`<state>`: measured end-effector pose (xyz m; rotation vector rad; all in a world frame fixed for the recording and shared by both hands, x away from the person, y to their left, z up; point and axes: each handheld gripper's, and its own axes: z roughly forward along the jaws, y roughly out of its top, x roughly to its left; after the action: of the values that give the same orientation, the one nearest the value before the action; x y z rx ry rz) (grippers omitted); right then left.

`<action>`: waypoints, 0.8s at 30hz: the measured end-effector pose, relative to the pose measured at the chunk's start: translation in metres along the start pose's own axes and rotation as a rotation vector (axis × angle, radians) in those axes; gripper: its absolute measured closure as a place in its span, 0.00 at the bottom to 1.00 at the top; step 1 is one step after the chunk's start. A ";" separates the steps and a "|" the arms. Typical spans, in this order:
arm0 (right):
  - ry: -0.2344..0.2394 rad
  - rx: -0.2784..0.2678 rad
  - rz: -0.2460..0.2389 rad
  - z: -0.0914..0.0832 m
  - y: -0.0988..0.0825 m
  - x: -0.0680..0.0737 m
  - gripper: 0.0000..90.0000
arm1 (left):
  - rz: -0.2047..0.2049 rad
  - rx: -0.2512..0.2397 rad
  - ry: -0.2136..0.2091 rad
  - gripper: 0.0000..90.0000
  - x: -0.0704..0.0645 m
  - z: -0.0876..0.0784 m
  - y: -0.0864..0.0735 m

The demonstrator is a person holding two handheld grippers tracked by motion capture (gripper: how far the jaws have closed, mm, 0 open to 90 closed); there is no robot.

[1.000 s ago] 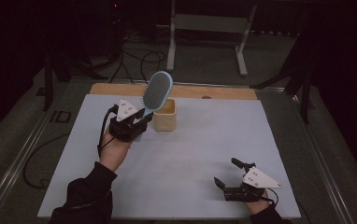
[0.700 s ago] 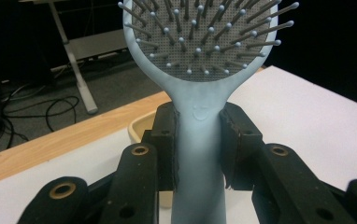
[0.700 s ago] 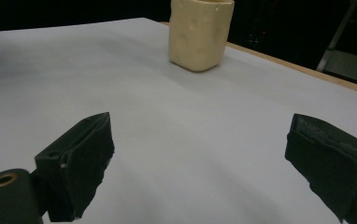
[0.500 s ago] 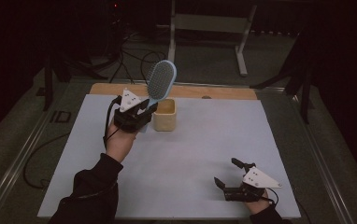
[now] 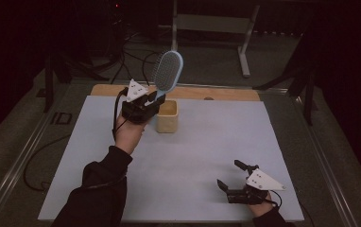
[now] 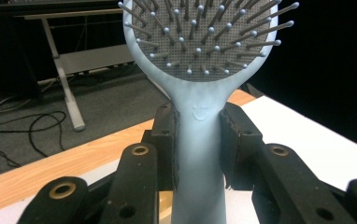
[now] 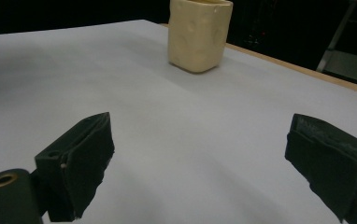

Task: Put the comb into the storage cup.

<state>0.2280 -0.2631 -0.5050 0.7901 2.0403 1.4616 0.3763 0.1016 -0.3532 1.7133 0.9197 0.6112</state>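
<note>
My left gripper (image 5: 156,100) is shut on the handle of a pale blue hairbrush (image 5: 167,72), whose oval bristled head rises up and to the right, above a cream square cup (image 5: 167,116). In the left gripper view the brush handle (image 6: 200,154) is clamped between the two black pads, bristles facing the camera. My right gripper (image 5: 231,175) rests low at the table's front right, open, nothing between its jaws. The right gripper view has the cup (image 7: 199,32) standing far ahead on the white tabletop.
A white sheet (image 5: 207,142) covers the table, with a wooden strip (image 5: 226,93) along the far edge. Beyond it a metal frame stand (image 5: 216,23) and cables (image 5: 136,42) lie on the dark floor. The person's left sleeve (image 5: 98,194) reaches in from the bottom.
My left gripper has carried the hairbrush to the right and a little up, so it is now close beside the cup. The right gripper has stayed still.
</note>
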 end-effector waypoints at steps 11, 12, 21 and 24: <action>0.000 -0.003 0.002 0.000 -0.001 -0.001 0.08 | -0.017 -0.035 -0.035 0.78 0.007 0.017 0.001; 0.000 -0.003 0.002 0.000 -0.001 -0.001 0.08 | -0.026 -0.037 -0.039 0.78 0.008 0.019 0.002; 0.000 -0.002 0.005 0.000 -0.001 -0.001 0.08 | -0.058 -0.048 -0.036 0.78 0.014 0.033 0.005; 0.002 -0.005 0.005 0.000 -0.001 -0.001 0.08 | -0.060 -0.063 -0.038 0.78 0.017 0.038 0.006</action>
<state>0.2284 -0.2639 -0.5055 0.7926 2.0368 1.4705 0.4172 0.0940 -0.3604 1.6299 0.9129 0.5602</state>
